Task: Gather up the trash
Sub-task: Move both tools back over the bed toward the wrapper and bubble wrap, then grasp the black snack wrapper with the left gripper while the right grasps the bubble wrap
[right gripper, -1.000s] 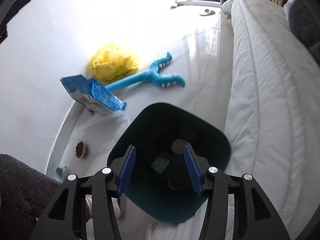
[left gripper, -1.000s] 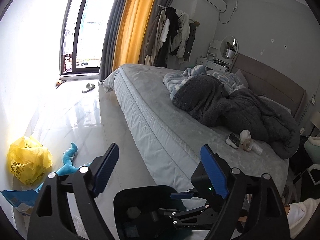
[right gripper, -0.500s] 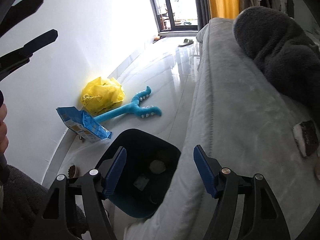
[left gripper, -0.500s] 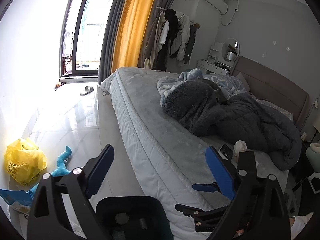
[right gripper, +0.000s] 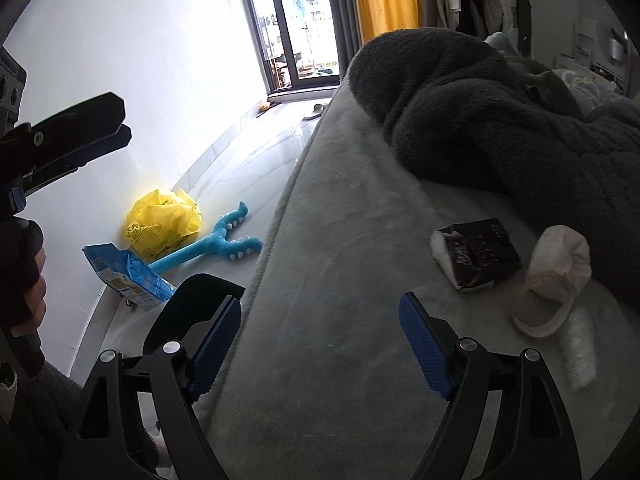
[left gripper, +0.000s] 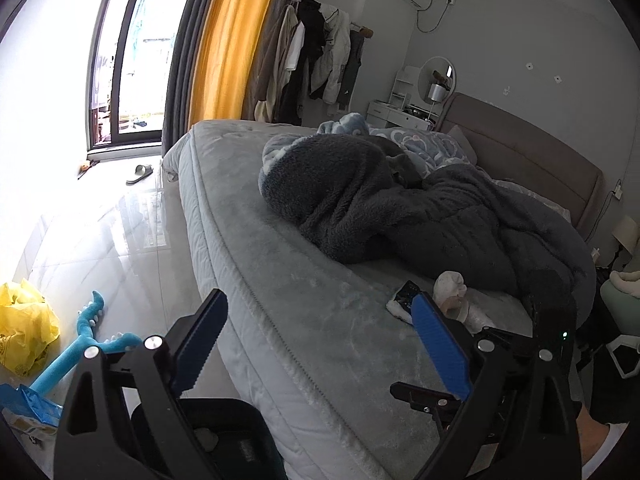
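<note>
blue-padded right gripper gapes wide over the grey bed, holding nothing. left gripper is spread apart too, seemingly empty.

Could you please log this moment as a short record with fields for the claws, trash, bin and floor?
left claw: open, empty
right claw: open, empty, over the bed
trash on bed: dark wrapper, tape roll
bin: dark, on floor beside bed
floor: yellow bag, blue toy, blue packet
</note>
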Demonstrator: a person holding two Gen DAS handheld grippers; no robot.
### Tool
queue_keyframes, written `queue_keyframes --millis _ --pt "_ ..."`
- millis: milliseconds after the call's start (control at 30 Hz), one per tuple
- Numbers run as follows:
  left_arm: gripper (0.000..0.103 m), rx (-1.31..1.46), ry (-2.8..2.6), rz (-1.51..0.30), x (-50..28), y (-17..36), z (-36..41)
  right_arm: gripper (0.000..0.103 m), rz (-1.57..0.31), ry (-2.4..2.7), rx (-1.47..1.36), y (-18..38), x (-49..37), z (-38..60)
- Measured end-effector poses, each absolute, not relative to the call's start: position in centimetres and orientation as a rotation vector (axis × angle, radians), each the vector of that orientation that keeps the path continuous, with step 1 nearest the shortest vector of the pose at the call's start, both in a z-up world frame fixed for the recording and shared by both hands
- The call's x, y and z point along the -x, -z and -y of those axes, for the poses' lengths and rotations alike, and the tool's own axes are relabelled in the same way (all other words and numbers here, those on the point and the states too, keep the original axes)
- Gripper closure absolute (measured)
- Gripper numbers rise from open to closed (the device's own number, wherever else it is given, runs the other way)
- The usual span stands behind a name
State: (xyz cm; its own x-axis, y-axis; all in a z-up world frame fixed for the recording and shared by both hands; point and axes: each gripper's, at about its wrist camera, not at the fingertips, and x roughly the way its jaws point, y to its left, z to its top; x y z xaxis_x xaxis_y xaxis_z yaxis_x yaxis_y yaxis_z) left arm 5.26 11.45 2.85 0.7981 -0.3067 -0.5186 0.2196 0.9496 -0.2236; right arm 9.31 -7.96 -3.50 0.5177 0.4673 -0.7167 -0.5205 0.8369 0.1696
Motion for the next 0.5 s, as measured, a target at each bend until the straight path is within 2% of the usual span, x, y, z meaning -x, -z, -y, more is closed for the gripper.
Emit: queue_keyframes --millis 500 --pt "0.008 0.107 0.355 -0.658 -9.3 -0.4 -5.4 0.021 -0.808 -0.457 0.015 3.4 -11.4 18.7"
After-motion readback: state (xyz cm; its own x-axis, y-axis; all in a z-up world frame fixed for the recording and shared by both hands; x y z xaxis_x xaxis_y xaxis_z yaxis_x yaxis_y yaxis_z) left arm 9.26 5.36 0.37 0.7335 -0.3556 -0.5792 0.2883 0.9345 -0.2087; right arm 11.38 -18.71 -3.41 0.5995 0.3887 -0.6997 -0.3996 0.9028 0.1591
